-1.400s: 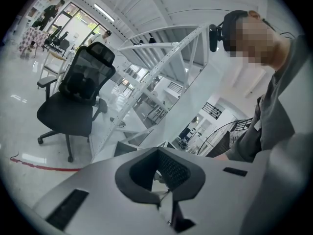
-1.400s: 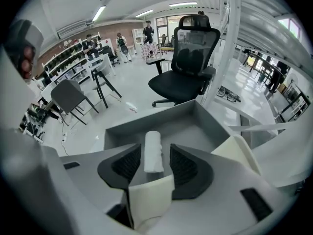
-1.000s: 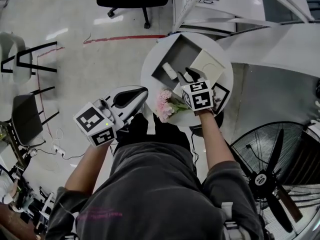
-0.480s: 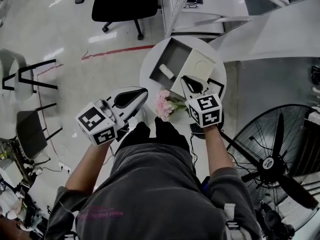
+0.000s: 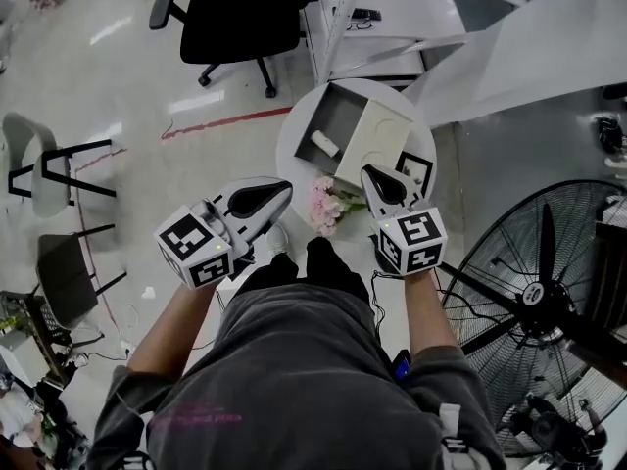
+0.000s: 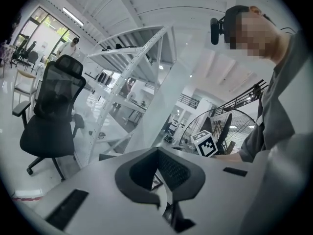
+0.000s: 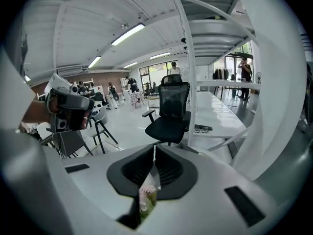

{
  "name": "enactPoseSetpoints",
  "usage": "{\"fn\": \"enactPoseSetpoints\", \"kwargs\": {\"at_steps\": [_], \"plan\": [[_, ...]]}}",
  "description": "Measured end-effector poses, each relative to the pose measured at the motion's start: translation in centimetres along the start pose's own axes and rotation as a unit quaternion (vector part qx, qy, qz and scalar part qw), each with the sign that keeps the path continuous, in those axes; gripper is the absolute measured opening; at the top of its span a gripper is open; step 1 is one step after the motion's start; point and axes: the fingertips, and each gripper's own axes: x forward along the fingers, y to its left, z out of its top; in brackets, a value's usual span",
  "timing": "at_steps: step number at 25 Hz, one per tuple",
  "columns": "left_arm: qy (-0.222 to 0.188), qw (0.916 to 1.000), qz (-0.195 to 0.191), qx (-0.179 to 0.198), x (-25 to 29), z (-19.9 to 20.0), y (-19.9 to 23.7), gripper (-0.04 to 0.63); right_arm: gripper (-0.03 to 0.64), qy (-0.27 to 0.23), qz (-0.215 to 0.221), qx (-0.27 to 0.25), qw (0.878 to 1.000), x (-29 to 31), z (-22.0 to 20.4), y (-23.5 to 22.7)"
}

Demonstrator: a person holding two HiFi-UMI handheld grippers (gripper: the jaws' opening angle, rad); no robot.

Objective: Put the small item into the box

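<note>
- Holding your right gripper shut and empty; small item lies in the box ahead of it.
- Left gripper shut too; task looks done, so just retreat.

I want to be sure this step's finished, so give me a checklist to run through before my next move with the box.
1. Small item lies inside the box: ok.
2. Right gripper jaws together, nothing gripped: ok.
3. Left gripper jaws together, empty: ok.
4. Lid off, beside the box on the table: ok.
5. Flowers clear of the right gripper: cannot tell.
</note>
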Motion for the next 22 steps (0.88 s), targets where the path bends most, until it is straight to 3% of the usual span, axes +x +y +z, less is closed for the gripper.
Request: {"fn": "enactPoseSetpoints", "kwargs": {"at_steps": [22], "plan": [[0.018, 0.9985, -0.019, 0.049, -2.5, -1.0, -2.8, 0.015, 0.023, -0.068, -0.016, 0.014, 0.997, -5.5, 1.4, 4.9]]}}
